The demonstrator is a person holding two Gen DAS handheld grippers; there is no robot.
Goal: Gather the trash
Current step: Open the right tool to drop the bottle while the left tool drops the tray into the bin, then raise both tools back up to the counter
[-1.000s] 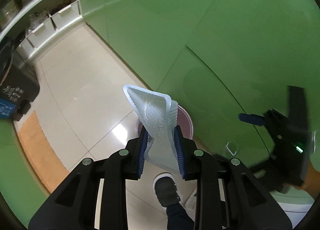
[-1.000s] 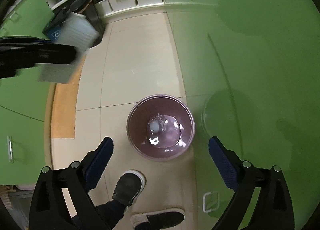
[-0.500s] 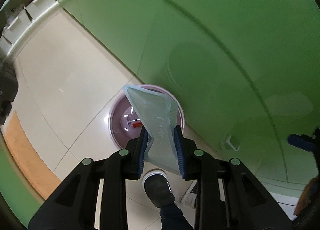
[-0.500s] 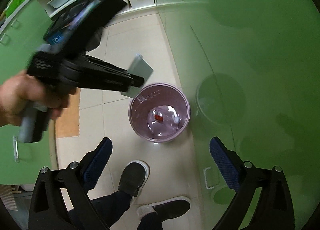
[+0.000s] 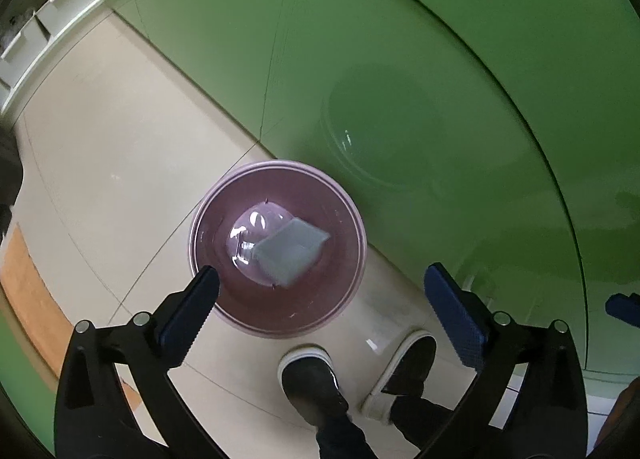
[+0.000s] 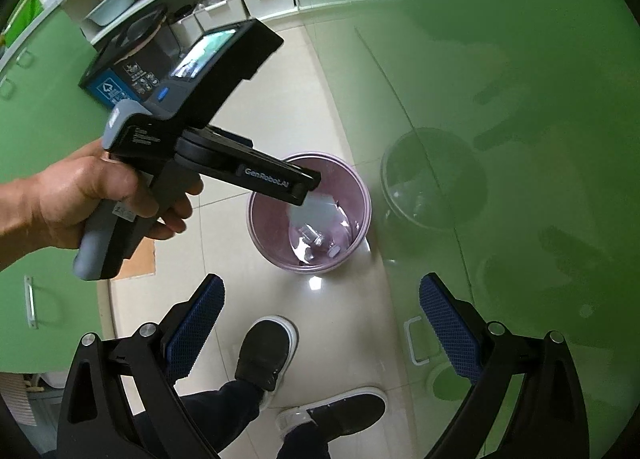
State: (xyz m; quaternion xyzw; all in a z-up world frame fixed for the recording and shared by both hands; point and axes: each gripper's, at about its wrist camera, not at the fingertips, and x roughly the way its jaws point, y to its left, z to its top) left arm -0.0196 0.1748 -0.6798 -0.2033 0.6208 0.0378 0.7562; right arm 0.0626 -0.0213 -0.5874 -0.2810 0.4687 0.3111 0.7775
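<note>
A purple trash bin stands on the tiled floor against the green cabinets. A clear plastic tray lies loose inside it, on top of a clear bottle. My left gripper hovers just above the bin's near rim and points steeply down. Its jaws are opening wide, with nothing between the pads. In the right wrist view a hand holds the left gripper over the bin, with the tray below its tip. My right gripper is open and empty, short of the bin.
The person's dark shoes stand on the floor just before the bin. Glossy green cabinet fronts rise on the right. An orange mat lies at left. Shelves with white bins and a black box sit farther back.
The left gripper has come down over the bin and spread its jaws. The tray it held has dropped into the bin. The right gripper has shifted slightly and stays open.
</note>
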